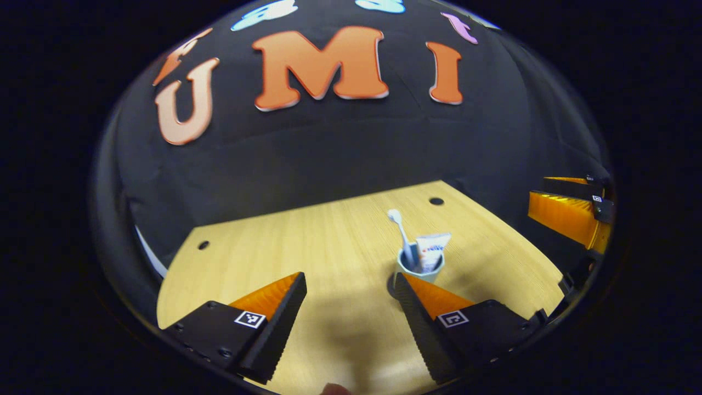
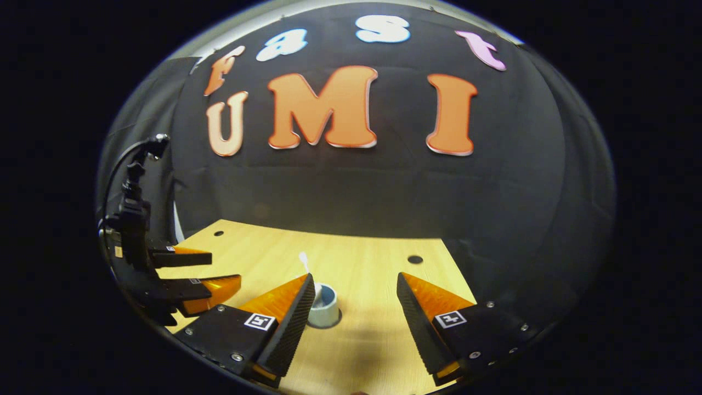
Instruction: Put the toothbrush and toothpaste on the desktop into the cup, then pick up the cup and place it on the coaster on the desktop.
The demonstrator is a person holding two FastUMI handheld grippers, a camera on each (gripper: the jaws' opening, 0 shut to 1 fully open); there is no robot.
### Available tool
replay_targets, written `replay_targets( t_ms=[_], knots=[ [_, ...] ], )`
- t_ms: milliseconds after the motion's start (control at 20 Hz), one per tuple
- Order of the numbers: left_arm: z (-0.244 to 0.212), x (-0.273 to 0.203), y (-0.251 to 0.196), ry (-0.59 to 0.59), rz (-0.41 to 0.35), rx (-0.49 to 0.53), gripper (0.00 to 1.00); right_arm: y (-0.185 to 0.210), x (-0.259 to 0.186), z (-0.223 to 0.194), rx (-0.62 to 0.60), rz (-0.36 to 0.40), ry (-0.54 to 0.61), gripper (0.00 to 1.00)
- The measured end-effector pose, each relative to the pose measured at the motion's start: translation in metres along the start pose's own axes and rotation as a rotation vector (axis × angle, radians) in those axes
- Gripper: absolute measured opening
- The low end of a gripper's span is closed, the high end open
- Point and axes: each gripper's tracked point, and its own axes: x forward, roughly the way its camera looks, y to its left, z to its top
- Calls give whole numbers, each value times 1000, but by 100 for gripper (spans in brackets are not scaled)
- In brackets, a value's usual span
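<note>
A pale cup [image 1: 421,270] stands upright on the wooden desktop [image 1: 329,258], on a dark round coaster [image 1: 391,286] whose edge peeks out at its foot. A white toothbrush [image 1: 399,230] and a white toothpaste tube [image 1: 432,249] stick up out of it. My left gripper [image 1: 351,288] is open, held back from the cup, which sits just beyond its right finger. In the right gripper view the cup [image 2: 323,307] with the toothbrush head [image 2: 303,259] lies beside the left finger of my open right gripper [image 2: 355,291]. The left gripper [image 2: 219,269] shows at the left there, open.
Small round holes [image 1: 436,201] mark the desktop near its far corners. The black cloth wall stands right behind the desk's far edge. The right gripper [image 1: 570,211] shows at the right rim of the left gripper view, off the desk's side.
</note>
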Motion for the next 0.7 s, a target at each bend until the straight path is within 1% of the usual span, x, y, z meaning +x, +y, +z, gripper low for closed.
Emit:
replay_targets(
  t_ms=[50, 100, 350, 550, 700],
  knots=[
    [9, -12, 10, -37, 32, -14, 97, 9, 0, 13, -14, 22, -32, 90],
    [9, -16, 12, -74, 61, -32, 97, 20, 0, 23, -23, 45, -63, 91],
    [3, -17, 19, -232, 195, -108, 98, 60, -10, 60, -59, 146, -178, 90],
    [8, -22, 31, -344, 270, -125, 98, 76, -19, 76, -79, 165, -225, 92],
    [19, -20, 42, -392, 275, -145, 97, 83, -30, 88, -92, 154, -255, 93]
  ],
)
